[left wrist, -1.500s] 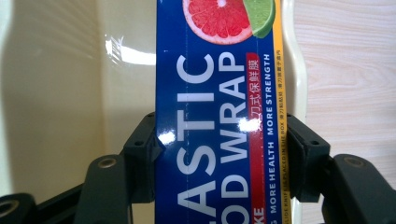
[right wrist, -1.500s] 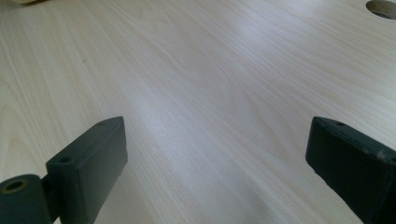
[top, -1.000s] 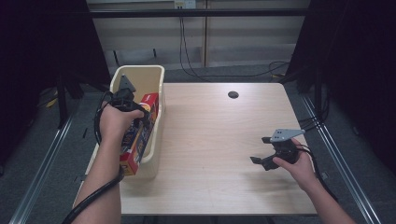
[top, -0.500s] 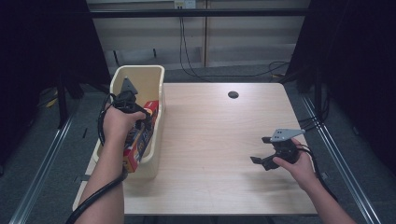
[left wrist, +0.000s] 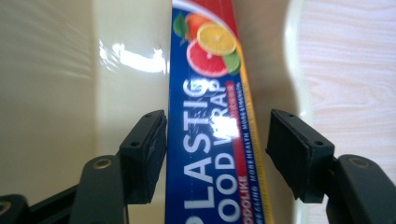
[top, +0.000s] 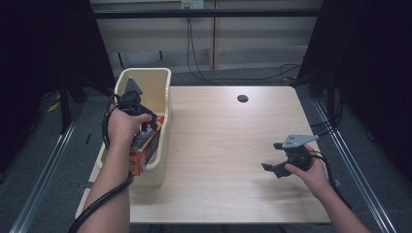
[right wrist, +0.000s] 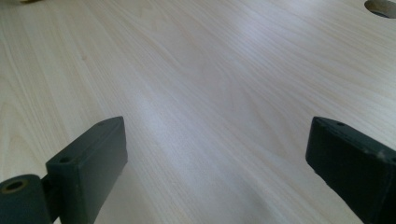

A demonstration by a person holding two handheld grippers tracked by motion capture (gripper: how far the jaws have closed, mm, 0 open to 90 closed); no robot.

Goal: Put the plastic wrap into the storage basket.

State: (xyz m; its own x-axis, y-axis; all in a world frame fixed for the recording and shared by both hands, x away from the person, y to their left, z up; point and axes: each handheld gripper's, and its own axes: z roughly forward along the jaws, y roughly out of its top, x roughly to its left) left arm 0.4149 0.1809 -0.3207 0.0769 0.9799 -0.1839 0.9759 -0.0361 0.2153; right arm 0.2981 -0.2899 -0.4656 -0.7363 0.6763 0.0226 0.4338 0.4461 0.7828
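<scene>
A long blue and red plastic food wrap box (top: pixel 144 148) lies tilted in the cream bin (top: pixel 167 92) at the table's left edge. My left gripper (top: pixel 147 124) reaches down into the bin over it. In the left gripper view the box (left wrist: pixel 210 116) runs between the jaws of my left gripper (left wrist: pixel 217 154). Those jaws have just been opening: a narrow gap shows at the right pad, while the left pad sits at the box's edge. My right gripper (top: pixel 270 168) rests low over the bare wood at the right, jaws wide open and holding nothing (right wrist: pixel 215 163).
The light wooden table (top: pixel 218 145) has a round cable hole (top: pixel 242 98) at the back. The bin's glossy inner wall (left wrist: pixel 70 93) stands close beside the left jaw. Metal rails run along both sides of the table, and cables hang behind it.
The left hand has shifted slightly over the bin, and the box lies a bit nearer the bin's front end. The right gripper has kept still.
</scene>
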